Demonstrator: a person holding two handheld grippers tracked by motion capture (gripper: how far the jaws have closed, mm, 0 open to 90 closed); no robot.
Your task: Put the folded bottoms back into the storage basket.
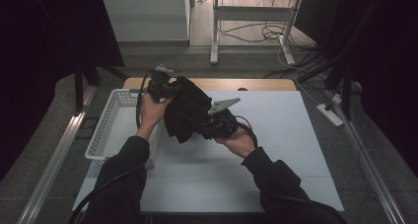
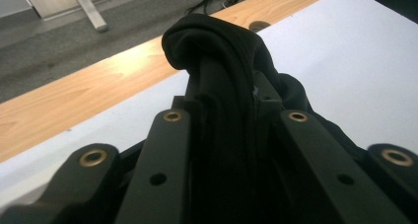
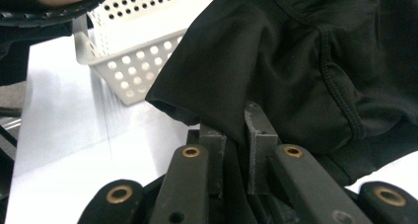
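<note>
From the high view: black cloth [image 1: 185, 108] held up over the white table [image 1: 276, 150], between the left gripper [image 1: 160, 86] and the right gripper [image 1: 217, 123]. Hung down in a bunch, near the white basket [image 1: 116, 123] at the left side of the table. Two hands in black sleeves reaching in from the bottom. Cables on the grey floor [image 1: 231, 63] far behind. From the left gripper view: black cloth [image 2: 217, 61] squeezed between the two black jaws of the left gripper [image 2: 231, 120], jaws pressed close on the folds. Bunched up in a round lump above the jaws. White table [image 2: 355, 61] under it, with a brown wood edge [image 2: 74, 95] further back. From the right gripper view: black cloth [image 3: 296, 61] pinched by the right gripper [image 3: 235, 135], jaws nearly together with only a thin bit of cloth between them. Seam line seen running down the cloth on the right. White basket [image 3: 133, 66] with many small holes just behind the cloth, standing on the white table [image 3: 64, 135].
</note>
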